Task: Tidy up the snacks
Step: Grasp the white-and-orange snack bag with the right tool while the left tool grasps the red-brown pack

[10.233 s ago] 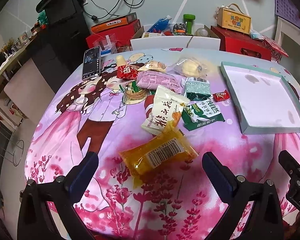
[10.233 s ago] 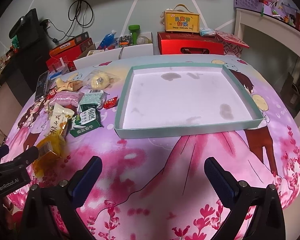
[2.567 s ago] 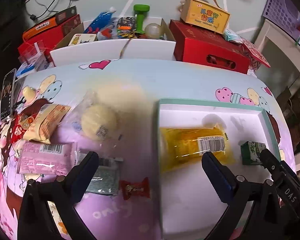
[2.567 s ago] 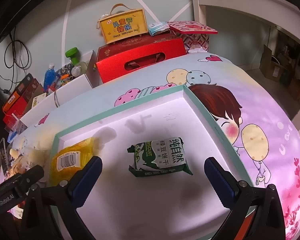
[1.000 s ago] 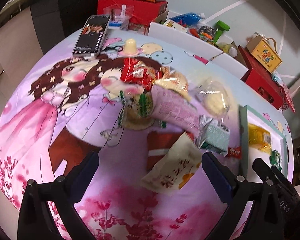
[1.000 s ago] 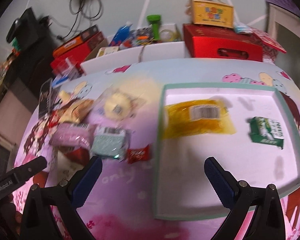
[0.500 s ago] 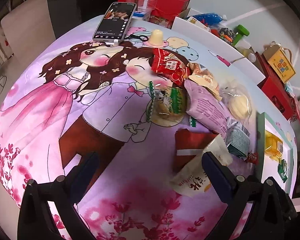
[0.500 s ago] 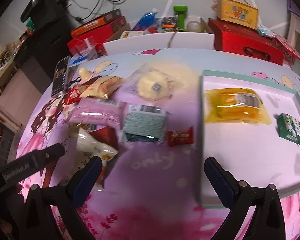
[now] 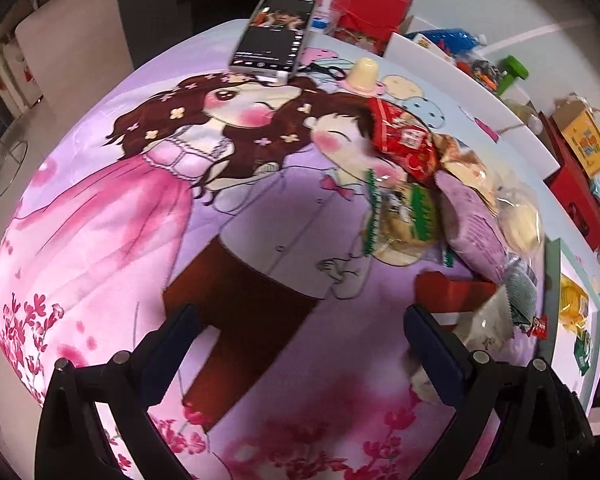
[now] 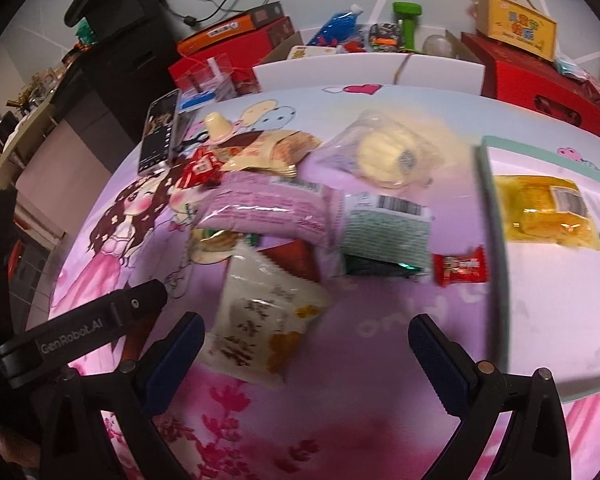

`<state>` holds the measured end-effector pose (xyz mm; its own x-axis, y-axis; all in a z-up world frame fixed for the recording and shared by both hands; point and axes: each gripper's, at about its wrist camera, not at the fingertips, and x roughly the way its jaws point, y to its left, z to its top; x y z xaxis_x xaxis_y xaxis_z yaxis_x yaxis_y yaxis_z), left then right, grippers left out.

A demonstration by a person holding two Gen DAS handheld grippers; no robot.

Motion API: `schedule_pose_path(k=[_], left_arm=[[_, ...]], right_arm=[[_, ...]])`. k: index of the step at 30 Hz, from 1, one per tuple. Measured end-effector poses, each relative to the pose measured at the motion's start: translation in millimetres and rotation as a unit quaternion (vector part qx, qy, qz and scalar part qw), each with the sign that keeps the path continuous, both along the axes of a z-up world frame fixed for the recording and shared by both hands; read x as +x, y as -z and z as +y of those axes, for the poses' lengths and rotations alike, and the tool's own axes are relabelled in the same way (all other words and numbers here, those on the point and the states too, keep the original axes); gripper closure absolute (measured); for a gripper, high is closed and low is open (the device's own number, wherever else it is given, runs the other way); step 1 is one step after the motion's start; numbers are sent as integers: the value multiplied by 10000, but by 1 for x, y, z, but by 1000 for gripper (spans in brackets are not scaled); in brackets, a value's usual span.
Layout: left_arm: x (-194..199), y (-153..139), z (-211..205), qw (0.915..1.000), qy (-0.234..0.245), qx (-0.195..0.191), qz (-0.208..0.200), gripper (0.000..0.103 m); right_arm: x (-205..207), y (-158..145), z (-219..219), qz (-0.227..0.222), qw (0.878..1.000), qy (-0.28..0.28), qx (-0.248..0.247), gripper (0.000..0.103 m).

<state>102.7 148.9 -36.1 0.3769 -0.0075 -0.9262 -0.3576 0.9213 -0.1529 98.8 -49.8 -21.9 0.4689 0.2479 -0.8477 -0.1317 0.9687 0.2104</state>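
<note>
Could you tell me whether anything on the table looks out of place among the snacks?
Yes: a smartphone with its screen lit lies at the far left edge, beside a small pair of scissors; neither is a snack.

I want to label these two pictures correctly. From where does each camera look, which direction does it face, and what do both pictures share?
Left wrist: sits on the left gripper, above the cloth-covered table, facing its far left side with the phone; its own open fingers show.
Right wrist: sits on the right gripper, facing the snack pile and tray; its open fingers and the left gripper's body show.
Shared: phone, white snack bag, red candy, yellow packet.
</note>
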Motion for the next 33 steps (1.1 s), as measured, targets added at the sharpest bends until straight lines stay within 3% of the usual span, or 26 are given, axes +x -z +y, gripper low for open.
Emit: schedule_pose_path(k=[13,16,19,23,24,33], left_arm=[[0,6,10,9999,-82,-144,9,1],[1,6,8,9999,-62,-126,27,1],[2,7,5,9999,-34,-105,39,1],[2,6,4,10000,-14,-83,36,1],[2,6,3,10000,-5,-78,36,1],[3,2,-3,9999,85,-57,-15,1]], right_arm=[[9,22,22,92,9999,-12,-50,1],[10,24,18,157,9998,81,-1,10],[11,28,14,260,9994,96,186,27],[12,32,10,411,9977,52,535,38],[12,32,9,431,9973,38,600,47],[9,30,2,472,9957,30,793,47]])
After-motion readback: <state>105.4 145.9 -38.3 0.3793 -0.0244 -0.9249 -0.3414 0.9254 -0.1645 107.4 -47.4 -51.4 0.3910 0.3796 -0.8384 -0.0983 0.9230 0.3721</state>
